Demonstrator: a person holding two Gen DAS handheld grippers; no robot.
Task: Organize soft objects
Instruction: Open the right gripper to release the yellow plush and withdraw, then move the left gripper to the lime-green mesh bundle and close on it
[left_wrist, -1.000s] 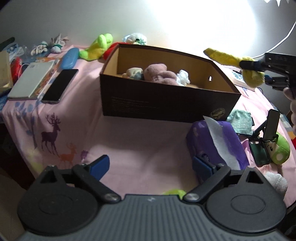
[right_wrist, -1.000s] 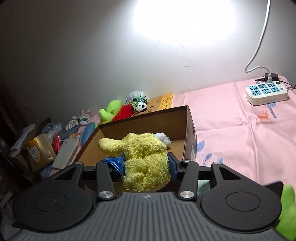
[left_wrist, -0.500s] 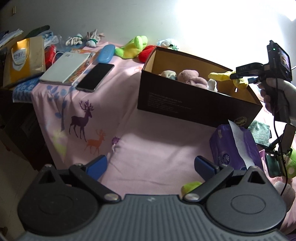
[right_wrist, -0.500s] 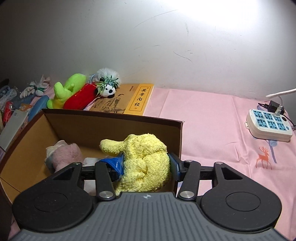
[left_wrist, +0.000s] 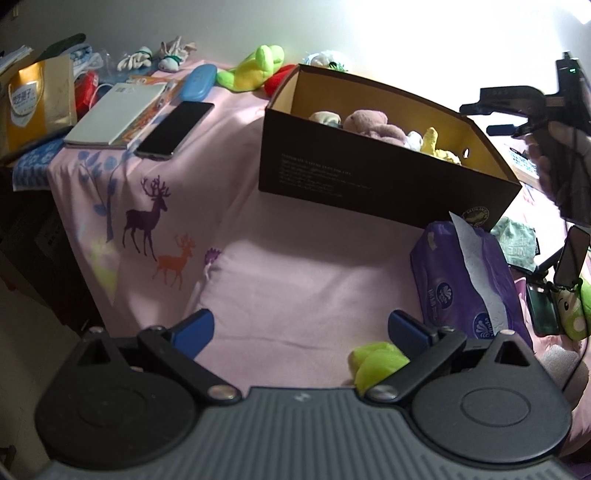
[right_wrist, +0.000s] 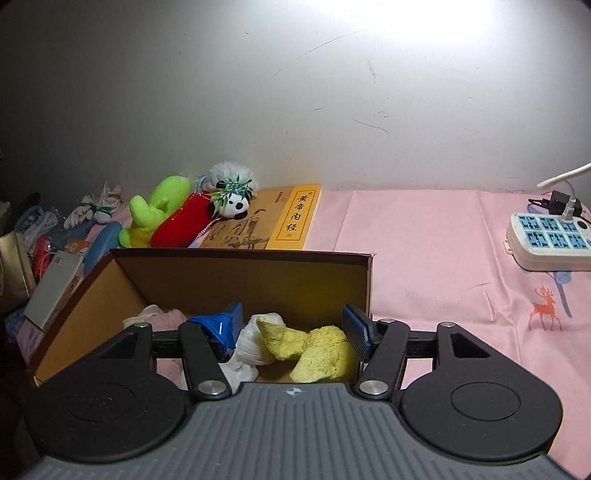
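Yellow toy (right_wrist: 317, 349) lies in the brown box (right_wrist: 240, 273), low in the frame, beside a white toy (right_wrist: 255, 343). The right gripper (right_wrist: 291, 325) has just been opening; its fingers stand wide, the toy loose below. If it pulls back low, a finger might snag the fluff. The left gripper (left_wrist: 299, 328) is wide and empty. Only its view shows the green toy (left_wrist: 376, 360) waiting at bottom right, and the tissue pack (left_wrist: 465, 280).

Right gripper (right_wrist: 291, 326) jaws just opened wide, nothing pinched; left gripper (left_wrist: 299, 330) jaws spread.
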